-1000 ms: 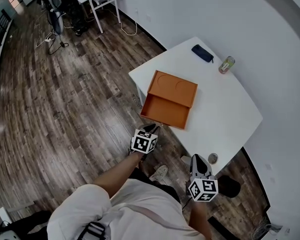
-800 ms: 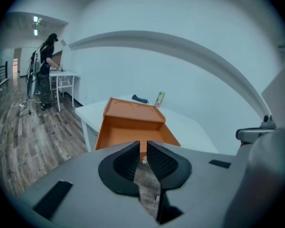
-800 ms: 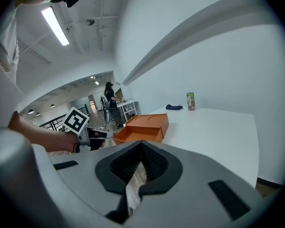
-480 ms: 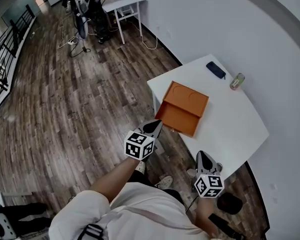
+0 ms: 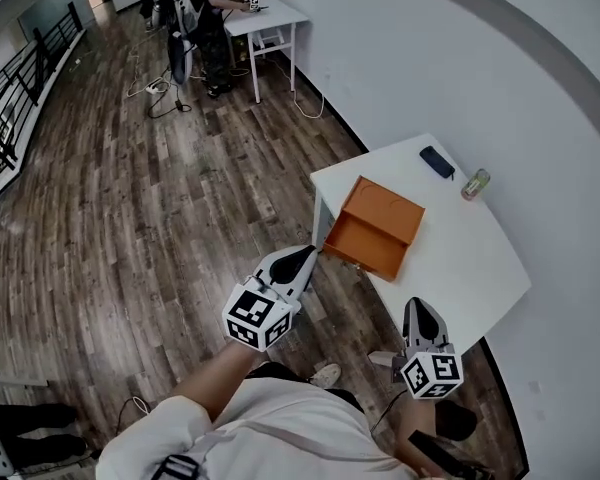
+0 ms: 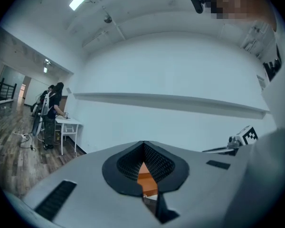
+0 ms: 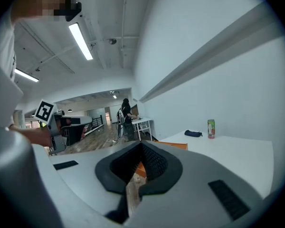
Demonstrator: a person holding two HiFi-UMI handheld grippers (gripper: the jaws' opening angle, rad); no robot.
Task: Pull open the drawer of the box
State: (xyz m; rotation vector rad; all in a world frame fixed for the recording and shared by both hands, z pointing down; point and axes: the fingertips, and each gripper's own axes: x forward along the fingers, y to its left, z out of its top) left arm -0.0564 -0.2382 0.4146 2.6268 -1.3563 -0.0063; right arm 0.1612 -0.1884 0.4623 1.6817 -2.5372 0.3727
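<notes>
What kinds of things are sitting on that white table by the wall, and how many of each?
Orange rectangular box with a drawer: 1
Dark flat pouch: 1
Green drink can: 1
Total in view: 3

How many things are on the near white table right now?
3: orange box at the left edge, dark pouch at the far corner, green can beside it. The right gripper overlaps the near edge; more may hide there.
</notes>
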